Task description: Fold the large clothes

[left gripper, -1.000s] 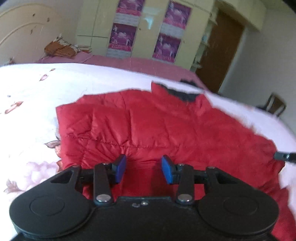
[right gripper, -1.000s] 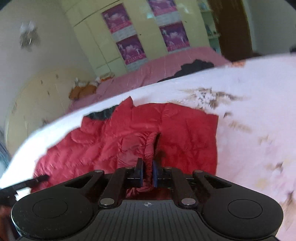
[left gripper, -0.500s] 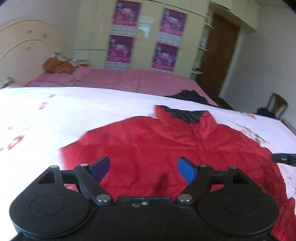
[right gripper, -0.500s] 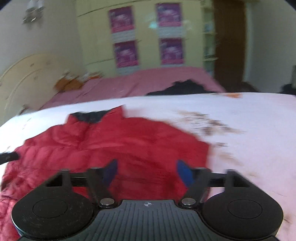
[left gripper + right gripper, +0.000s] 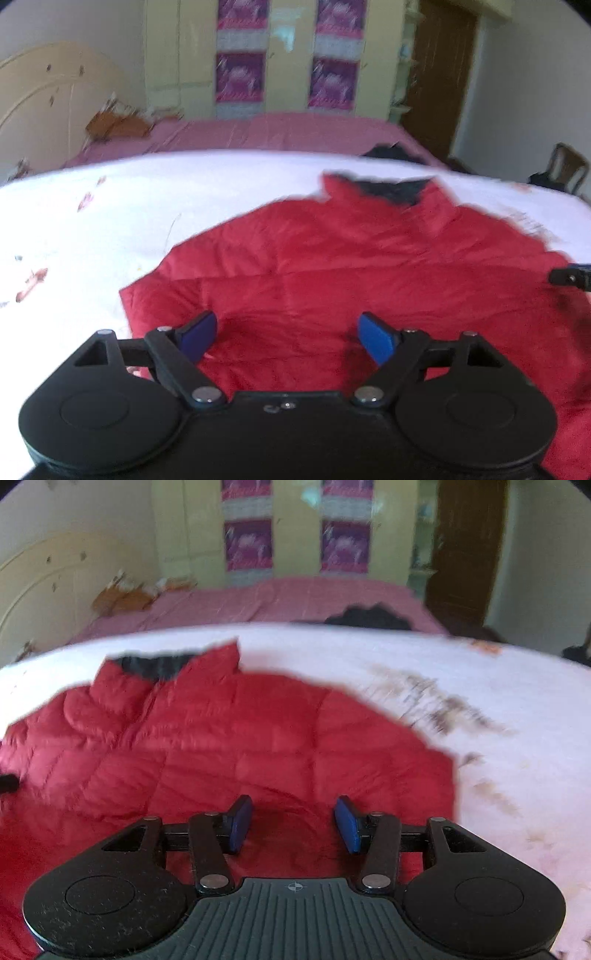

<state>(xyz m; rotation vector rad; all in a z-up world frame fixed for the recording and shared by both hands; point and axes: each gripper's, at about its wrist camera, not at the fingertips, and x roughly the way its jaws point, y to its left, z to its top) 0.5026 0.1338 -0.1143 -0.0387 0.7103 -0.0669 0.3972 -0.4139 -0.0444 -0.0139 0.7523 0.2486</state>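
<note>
Now both jaws have just been opening, with nothing pinched between them: the left hand-held gripper (image 5: 286, 338) stands wide and the right hand-held gripper (image 5: 293, 823) about half apart, each over the lower middle of its frame. A red jacket (image 5: 332, 266) lies spread on the white bed (image 5: 110, 206), collar toward the top.

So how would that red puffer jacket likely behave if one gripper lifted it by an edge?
The red puffer jacket would probably sag and drape, since it lies creased and rumpled on the white bedspread. Its quilted, puffy panels suggest it is light for its bulk. The faint sheen hints at slick fabric that may slip from the pads, though blur makes this uncertain.
</note>
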